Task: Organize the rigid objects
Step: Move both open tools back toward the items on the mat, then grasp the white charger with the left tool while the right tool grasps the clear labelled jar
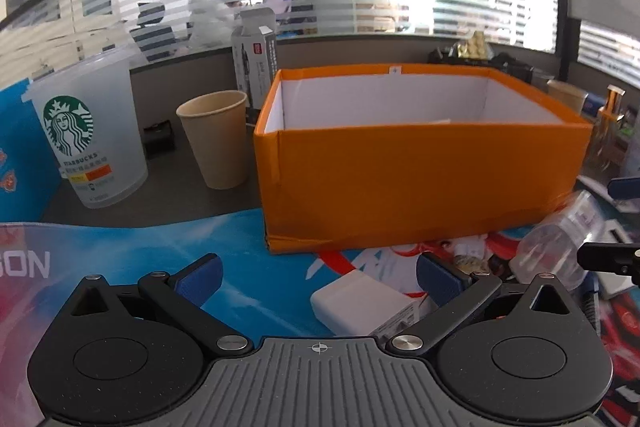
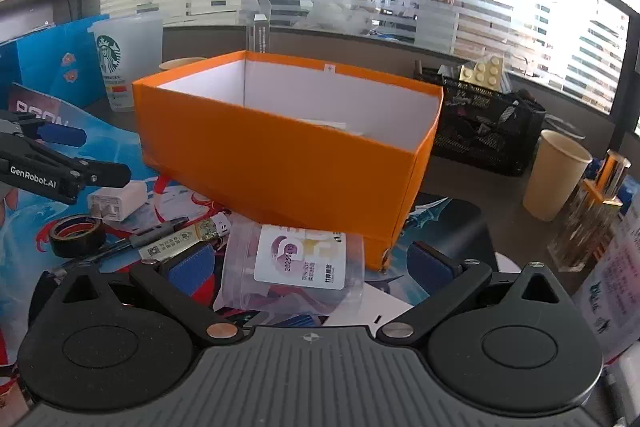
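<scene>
Nearest, white charger (image 1: pixel 362 307) between my left gripper (image 1: pixel 318 281), wide open, empty; right gripper (image 2: pixel 308 267) open around clear container (image 2: pixel 296 267); next, close, lift into orange box (image 1: pixel 420 179).

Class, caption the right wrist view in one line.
Open right gripper around a clear tub, in front of the orange box.

A: Where do the views sit?
B: Both ride low over the table, angled down, close to the orange box (image 1: pixel 420 179).
A: Shared?
B: The box, white charger (image 2: pixel 116 201), Starbucks cup (image 1: pixel 90 131).
</scene>
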`<state>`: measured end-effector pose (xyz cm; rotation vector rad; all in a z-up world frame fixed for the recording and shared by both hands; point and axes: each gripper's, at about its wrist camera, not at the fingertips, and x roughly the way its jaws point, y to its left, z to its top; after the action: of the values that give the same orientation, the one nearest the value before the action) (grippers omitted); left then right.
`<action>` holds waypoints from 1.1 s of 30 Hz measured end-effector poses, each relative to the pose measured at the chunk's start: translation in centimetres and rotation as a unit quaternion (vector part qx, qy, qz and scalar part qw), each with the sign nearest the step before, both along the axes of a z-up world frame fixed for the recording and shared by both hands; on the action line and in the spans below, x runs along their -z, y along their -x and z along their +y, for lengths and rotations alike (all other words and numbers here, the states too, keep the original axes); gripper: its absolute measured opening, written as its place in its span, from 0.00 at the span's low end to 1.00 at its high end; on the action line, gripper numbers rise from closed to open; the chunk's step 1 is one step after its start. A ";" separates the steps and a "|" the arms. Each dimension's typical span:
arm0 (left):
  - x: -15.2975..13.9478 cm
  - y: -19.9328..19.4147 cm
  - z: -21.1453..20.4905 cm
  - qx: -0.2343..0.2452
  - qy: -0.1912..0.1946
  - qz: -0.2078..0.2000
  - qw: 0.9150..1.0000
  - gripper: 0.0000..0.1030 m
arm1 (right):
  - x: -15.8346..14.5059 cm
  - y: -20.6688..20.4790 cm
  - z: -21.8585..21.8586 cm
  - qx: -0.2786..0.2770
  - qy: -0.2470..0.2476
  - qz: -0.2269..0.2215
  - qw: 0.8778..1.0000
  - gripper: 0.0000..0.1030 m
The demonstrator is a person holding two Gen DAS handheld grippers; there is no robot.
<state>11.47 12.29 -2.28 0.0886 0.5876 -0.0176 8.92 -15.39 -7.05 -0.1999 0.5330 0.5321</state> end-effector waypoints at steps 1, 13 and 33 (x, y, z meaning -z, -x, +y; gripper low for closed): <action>0.3 -0.1 -0.1 -0.002 -0.001 0.006 1.000 1.00 | 0.3 -0.2 0.1 -0.001 -0.004 0.003 1.000 1.00; 3.1 -0.5 0.1 0.010 0.064 0.038 0.997 0.59 | 1.7 -0.6 0.8 -0.003 -0.006 0.014 1.000 0.77; -1.0 3.4 -0.2 0.028 0.087 -0.015 0.996 0.59 | -1.6 2.7 -0.3 0.017 -0.038 -0.012 0.999 0.76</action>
<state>8.10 12.10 -1.27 -0.0633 0.5517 -0.1215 6.22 -15.65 -5.50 -0.1237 0.4916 0.5166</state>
